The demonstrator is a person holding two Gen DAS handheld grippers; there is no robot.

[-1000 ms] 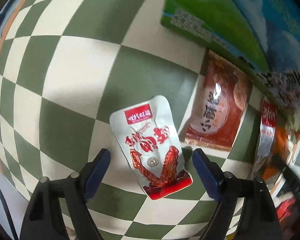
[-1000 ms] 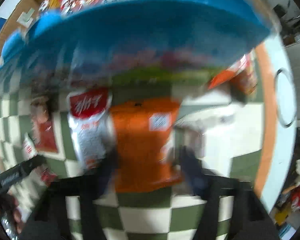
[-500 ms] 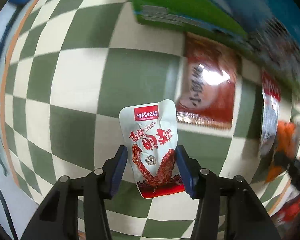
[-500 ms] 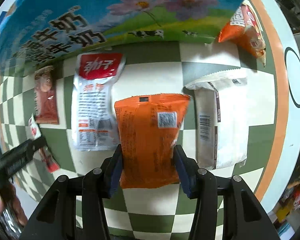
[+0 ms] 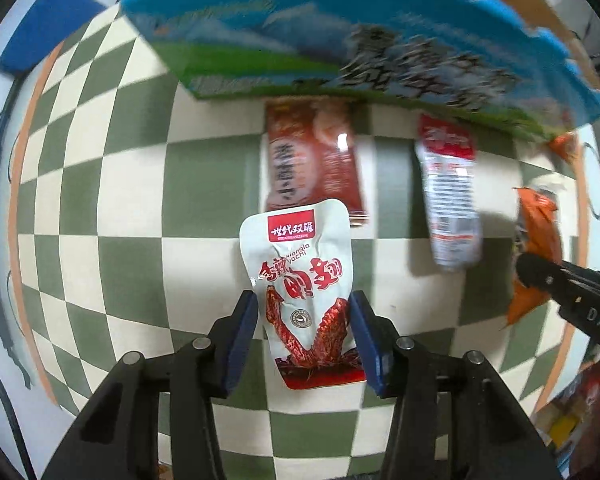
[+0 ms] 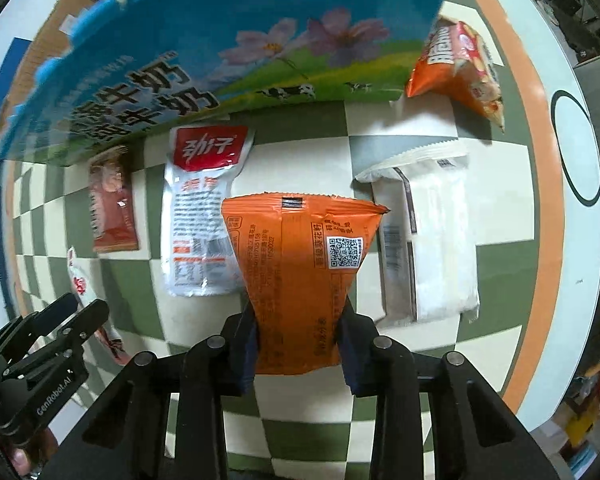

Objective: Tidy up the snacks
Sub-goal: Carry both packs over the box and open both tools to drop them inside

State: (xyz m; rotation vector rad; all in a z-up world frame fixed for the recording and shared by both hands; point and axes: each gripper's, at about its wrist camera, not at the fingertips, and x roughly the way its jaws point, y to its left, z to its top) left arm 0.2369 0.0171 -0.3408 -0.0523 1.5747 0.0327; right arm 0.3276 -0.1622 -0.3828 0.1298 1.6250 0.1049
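**Two hand-held grippers, each clamped on a snack packet above a checked bench**

The left hand-held gripper (image 5: 304, 334) points down, its blue pads pressed against both sides of a white chicken-wing packet (image 5: 300, 280), which it holds by the lower part. Its jaws have just been closing onto that packet. Beyond the packet's top edge, a dark red snack packet (image 5: 312, 160) lies flat on the green-and-white checked bench (image 5: 112, 208). To the right of that lies a silver packet with a red top (image 5: 448, 196).

The right hand-held gripper (image 6: 298, 346) also points down. Its jaws have just been closing, and they now pinch an orange packet with a QR code (image 6: 300, 264) so that its lower part is squeezed narrow between the pads. Flat on the bench to the right of it is a white packet (image 6: 428, 240). Farther off, near the bench's orange border, lies an orange chip bag (image 6: 460, 72). A large blue carton printed with flowers and cows (image 6: 228, 40) stands at the far side, behind all the packets.
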